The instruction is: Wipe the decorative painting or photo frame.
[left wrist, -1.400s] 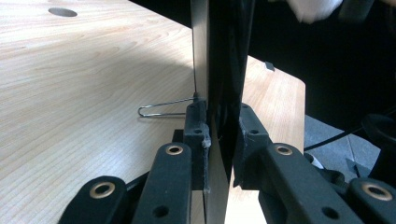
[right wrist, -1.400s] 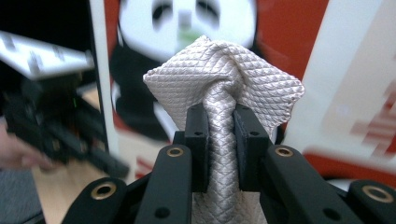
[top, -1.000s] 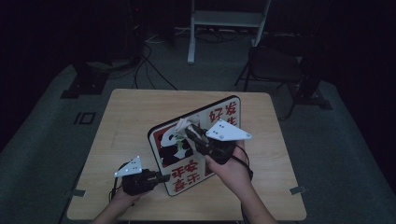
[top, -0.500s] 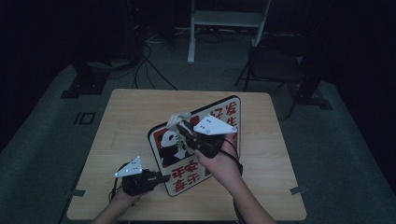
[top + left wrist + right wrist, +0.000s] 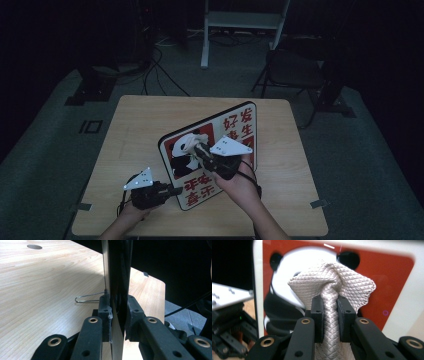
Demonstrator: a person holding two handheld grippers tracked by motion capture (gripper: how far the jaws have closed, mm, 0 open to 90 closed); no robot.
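A white-rimmed sign board [image 5: 235, 125] with a panda picture and red characters stands tilted on the wooden table [image 5: 135, 125]. My left gripper [image 5: 176, 190] is shut on its lower left edge. In the left gripper view the jaws [image 5: 118, 315] clamp the thin board edge [image 5: 117, 272], with a wire stand [image 5: 87, 298] beside it. My right gripper [image 5: 197, 149] is shut on a bunched beige cloth [image 5: 190, 140] and holds it against the panda. In the right gripper view the cloth [image 5: 332, 282] fans out above the gripper [image 5: 330, 315] onto the board's face [image 5: 392, 277].
A dark folding chair [image 5: 295, 70] and a white frame [image 5: 245, 20] stand on the floor beyond the table, with cables [image 5: 160, 60] at the back left. A round hole [image 5: 34, 246] is cut in the tabletop. The surroundings are dark.
My right gripper has slid the cloth left and then down across the board's face. The left gripper and the board have kept still.
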